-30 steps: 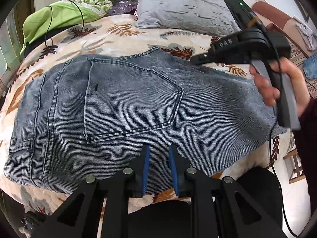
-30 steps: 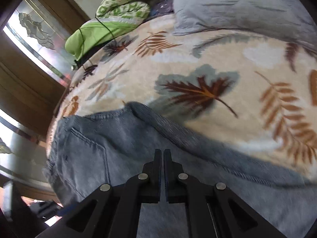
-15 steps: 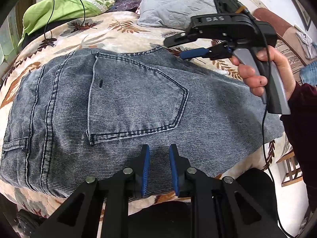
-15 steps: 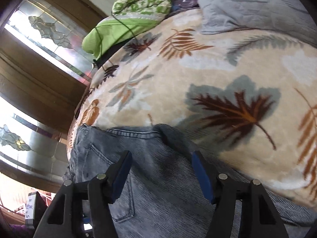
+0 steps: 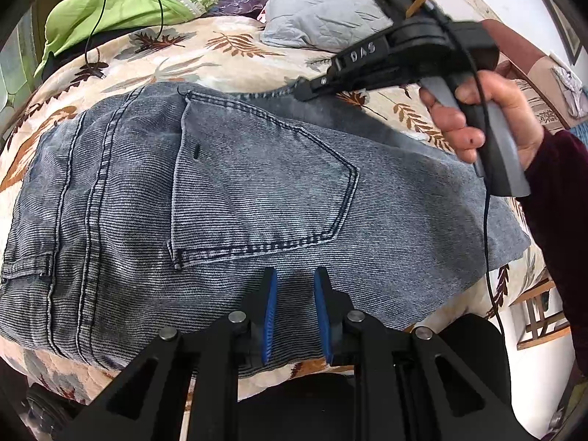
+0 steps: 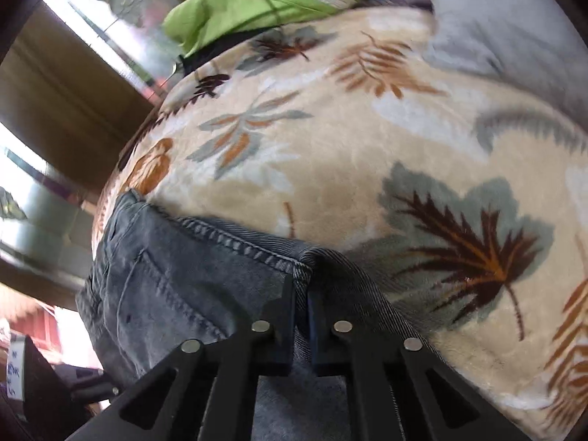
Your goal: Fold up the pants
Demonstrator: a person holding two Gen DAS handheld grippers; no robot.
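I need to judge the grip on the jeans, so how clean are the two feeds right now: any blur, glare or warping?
Left wrist view: sharp, evenly lit, stitching on the jeans crisp, strong fisheye bulge with dark corners. Right wrist view: motion-smeared, worst on the blown-out window at left and on the blanket, yet the denim edge pinched in the right tool stays readable.

Pants: the near hem passes under the left gripper, so the cloth below its fingers is hidden; whether those fingers touch denim cannot be told. The far waistband corner is covered by the right gripper. In the right wrist view, the pants' left part and the window beyond are motion-blurred. The grey pillow, beyond the pants, is cut by the frame edge.
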